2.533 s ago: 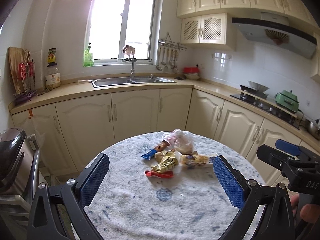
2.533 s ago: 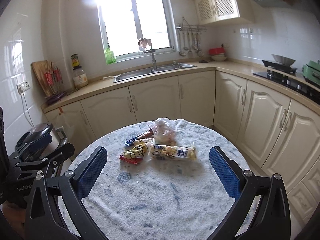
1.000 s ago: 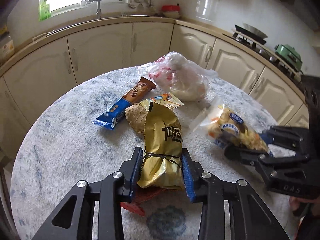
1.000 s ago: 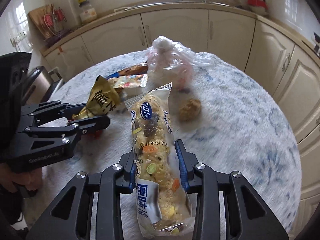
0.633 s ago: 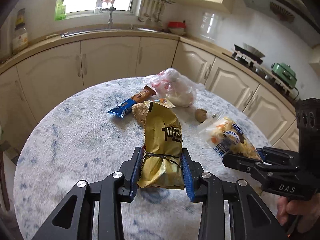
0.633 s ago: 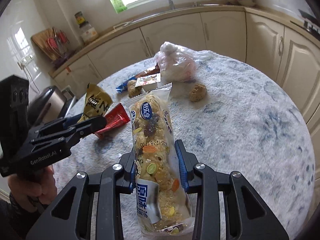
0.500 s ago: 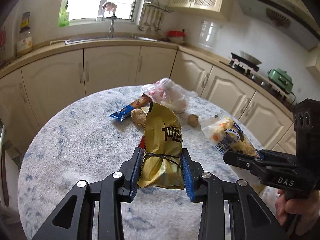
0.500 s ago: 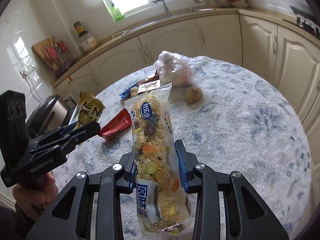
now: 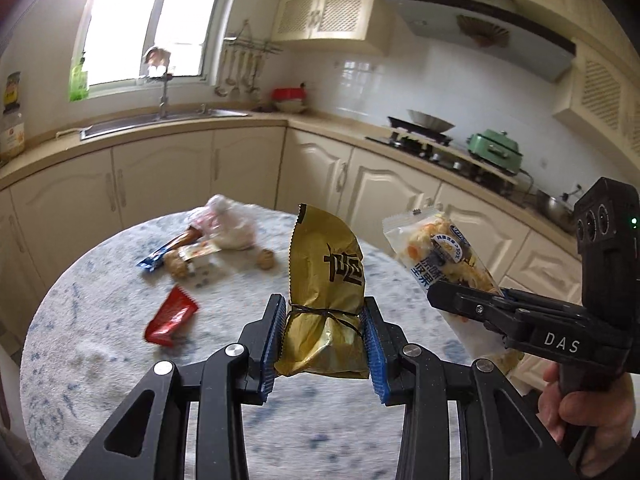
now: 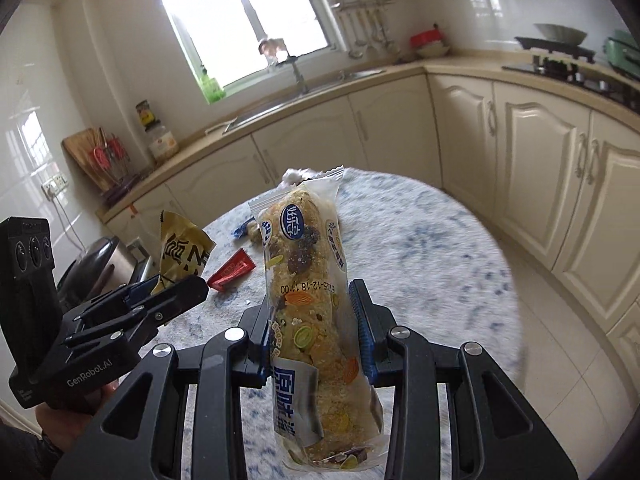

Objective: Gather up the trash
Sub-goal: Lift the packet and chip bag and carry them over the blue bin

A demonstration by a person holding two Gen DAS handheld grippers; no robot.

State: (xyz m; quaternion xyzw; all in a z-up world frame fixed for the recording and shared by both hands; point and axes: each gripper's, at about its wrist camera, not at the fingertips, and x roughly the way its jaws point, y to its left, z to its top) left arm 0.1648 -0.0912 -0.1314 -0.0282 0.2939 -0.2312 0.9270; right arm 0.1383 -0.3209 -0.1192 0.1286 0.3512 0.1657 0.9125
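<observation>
Both hands have lifted since the earlier frames. Your left gripper (image 9: pixel 324 332) clamps the gold wrapper (image 9: pixel 326 280); your right gripper (image 10: pixel 314 320) clamps the clear snack pack (image 10: pixel 308 280), each held above the table (image 9: pixel 100 360). Only the left view shows the red wrapper (image 9: pixel 172 316) beside the white bag (image 9: pixel 232 226); only the right view shows the bin (image 10: pixel 94 264).

Both wrappers (image 9: pixel 326 308) (image 10: pixel 316 304) higher off table (image 9: pixel 100 360)
</observation>
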